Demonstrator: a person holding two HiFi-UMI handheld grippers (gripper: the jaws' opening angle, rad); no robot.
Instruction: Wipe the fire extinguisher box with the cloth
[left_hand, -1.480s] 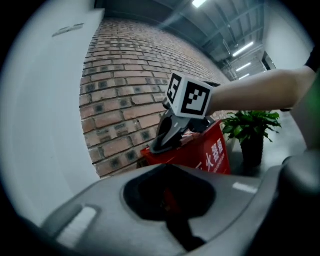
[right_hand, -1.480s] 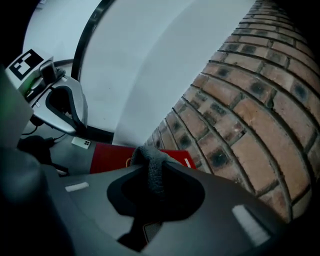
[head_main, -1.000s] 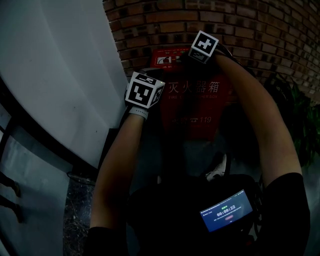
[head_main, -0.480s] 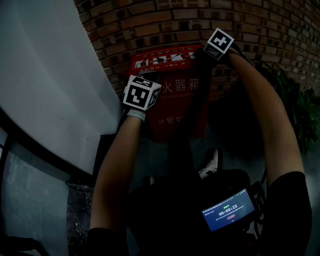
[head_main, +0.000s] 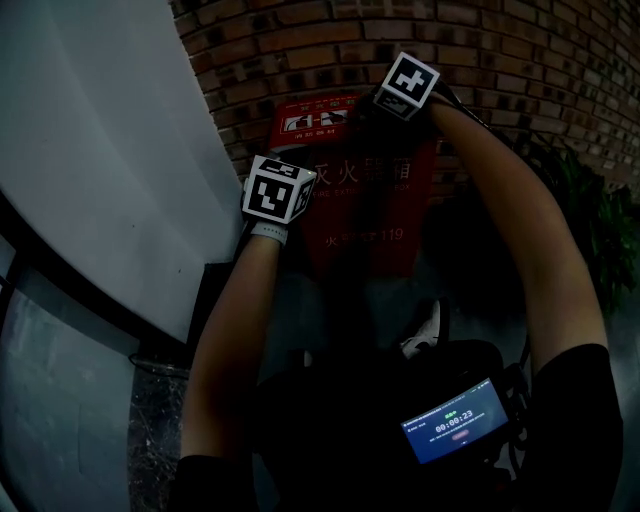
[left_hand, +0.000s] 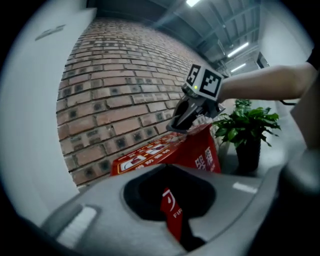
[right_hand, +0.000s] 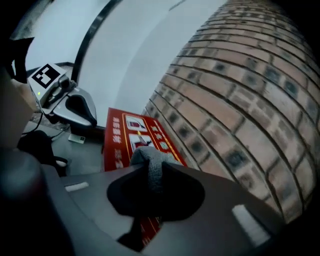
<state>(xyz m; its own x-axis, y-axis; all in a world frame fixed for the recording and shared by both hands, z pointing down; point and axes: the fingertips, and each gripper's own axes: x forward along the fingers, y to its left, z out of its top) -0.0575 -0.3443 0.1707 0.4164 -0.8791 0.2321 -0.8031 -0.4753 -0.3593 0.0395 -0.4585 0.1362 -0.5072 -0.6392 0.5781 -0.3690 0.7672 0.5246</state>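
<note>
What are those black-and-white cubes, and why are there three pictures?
A person holds a pinching tool, called a gripper, in each hand; the cubes are parts of them. One picture comes from a camera on the person's head, looking down at both arms. The other two come from cameras riding on the left gripper and the right gripper. A red box stands against a brick wall, with a plant beside it. The right gripper pinches a grey cloth at the box's top. Red shows between the left gripper's jaws; I can't tell whether they grip anything.
</note>
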